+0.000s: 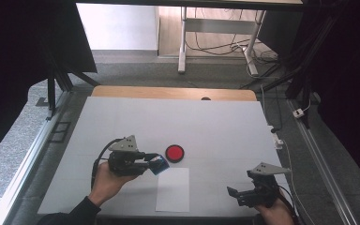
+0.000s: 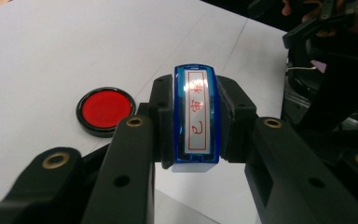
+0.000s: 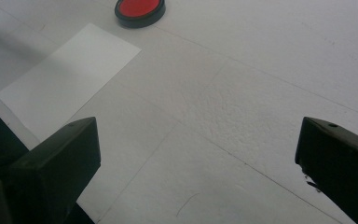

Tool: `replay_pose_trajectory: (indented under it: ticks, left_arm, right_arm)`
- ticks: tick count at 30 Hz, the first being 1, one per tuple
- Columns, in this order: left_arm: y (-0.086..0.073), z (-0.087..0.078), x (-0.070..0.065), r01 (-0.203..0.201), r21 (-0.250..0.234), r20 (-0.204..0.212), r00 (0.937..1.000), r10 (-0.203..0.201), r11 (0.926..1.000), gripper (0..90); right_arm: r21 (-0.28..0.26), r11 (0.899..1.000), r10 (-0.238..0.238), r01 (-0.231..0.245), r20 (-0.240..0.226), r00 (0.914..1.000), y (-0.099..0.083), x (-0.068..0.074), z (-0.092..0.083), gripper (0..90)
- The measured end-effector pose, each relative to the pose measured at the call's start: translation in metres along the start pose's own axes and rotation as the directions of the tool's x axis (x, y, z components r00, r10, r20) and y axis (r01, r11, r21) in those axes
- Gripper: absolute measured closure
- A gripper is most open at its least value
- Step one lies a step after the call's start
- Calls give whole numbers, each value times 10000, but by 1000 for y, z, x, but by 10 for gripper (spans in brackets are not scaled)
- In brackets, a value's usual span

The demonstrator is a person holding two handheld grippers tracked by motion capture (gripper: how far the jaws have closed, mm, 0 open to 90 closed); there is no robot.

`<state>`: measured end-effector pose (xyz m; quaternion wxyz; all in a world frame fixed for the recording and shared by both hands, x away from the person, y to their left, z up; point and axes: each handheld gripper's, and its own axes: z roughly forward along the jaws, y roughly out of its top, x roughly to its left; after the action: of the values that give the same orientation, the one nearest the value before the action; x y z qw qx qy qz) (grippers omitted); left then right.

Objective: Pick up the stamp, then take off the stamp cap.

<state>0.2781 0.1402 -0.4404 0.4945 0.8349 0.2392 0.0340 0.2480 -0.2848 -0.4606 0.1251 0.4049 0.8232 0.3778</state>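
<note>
Blue stamp (image 2: 196, 119) clamped in left gripper (image 1: 155, 162), held above table (image 1: 122, 117) mid-front, just beside red ink pad (image 1: 174, 153). Judged light, rigid, smooth plastic; best gripped across flat sides. Right gripper (image 1: 236, 196) spread apart, near front-right corner.

Even, soft overhead light on the white table (image 1: 122, 117); dark surroundings at both sides; glare streaks the stamp (image 2: 196, 119) between the jaws; near jaws blurred; faint shadow falls beside the paper (image 3: 70, 77).

Glossy blue plastic stamp (image 2: 196, 119), shiny black-rimmed red ink pad (image 2: 105, 111), matt white paper sheet (image 1: 173, 189), faintly rough table cover (image 3: 242, 107).
</note>
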Motion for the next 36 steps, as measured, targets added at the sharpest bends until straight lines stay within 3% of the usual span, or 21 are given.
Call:
replay_pose_trajectory:
  ticks: [18,27,36]
  left_arm:
    - [2,6,0,102,175,81,9999,-104,9998,703]
    - [0,7,1,-14,269,86,10000,11,9996,702]
    - [0,8,1,-75,312,124,9999,71,9995,702]
  right_arm:
    - [-94,9994,-330,332,207,9992,1,4,-1,0]
    - [-445,9961,-771,763,-169,9969,7,10,0,0]
    - [-738,9887,-1351,1304,-621,9889,14,18,7,0]
